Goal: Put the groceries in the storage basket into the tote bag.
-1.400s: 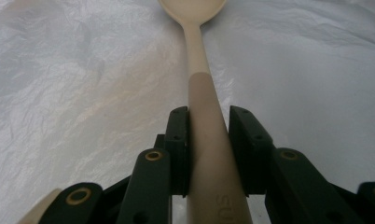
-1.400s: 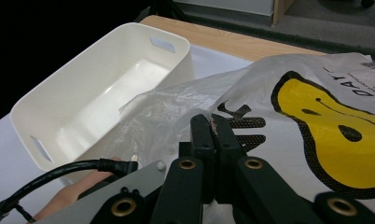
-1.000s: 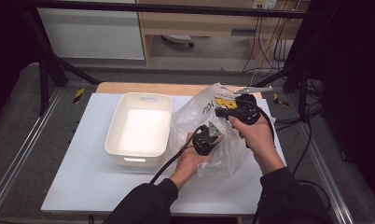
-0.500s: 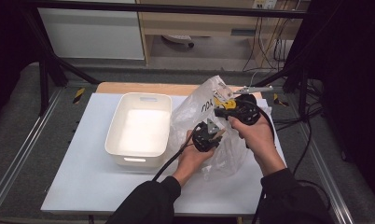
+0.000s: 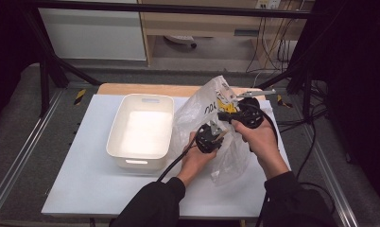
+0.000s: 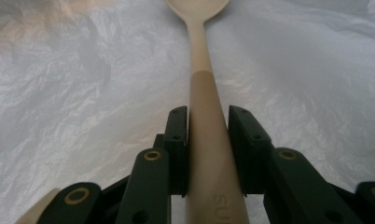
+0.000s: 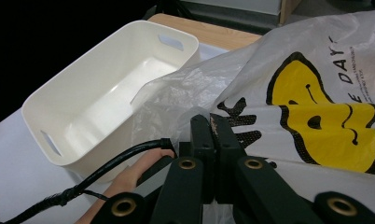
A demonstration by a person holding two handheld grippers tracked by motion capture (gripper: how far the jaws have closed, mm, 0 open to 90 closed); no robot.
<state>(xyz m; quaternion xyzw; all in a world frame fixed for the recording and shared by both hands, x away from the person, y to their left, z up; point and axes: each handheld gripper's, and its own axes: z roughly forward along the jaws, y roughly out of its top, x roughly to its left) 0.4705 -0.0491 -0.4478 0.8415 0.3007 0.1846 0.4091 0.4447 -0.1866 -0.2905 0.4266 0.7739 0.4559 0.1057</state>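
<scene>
A thin white plastic bag (image 5: 197,111) with a yellow smiley face (image 7: 316,121) stands crumpled on the table, right of a white tub. My left gripper (image 6: 207,114) reaches into the bag and is shut on the handle of a beige wooden spoon (image 6: 202,56), whose bowl points away from me against the bag's film. In the high view the left gripper (image 5: 220,132) sits low at the bag's mouth. My right gripper (image 7: 212,120) is shut, its jaws pinching the bag's upper edge and holding it up; in the high view the right gripper (image 5: 223,115) is just above the left one.
An empty white tub (image 5: 141,127) with cut-out handles stands left of the bag on the pale blue table top (image 5: 84,179). A wooden strip (image 5: 131,89) runs along the table's far edge. Black cables trail from both grippers, and metal frame rails flank the table.
</scene>
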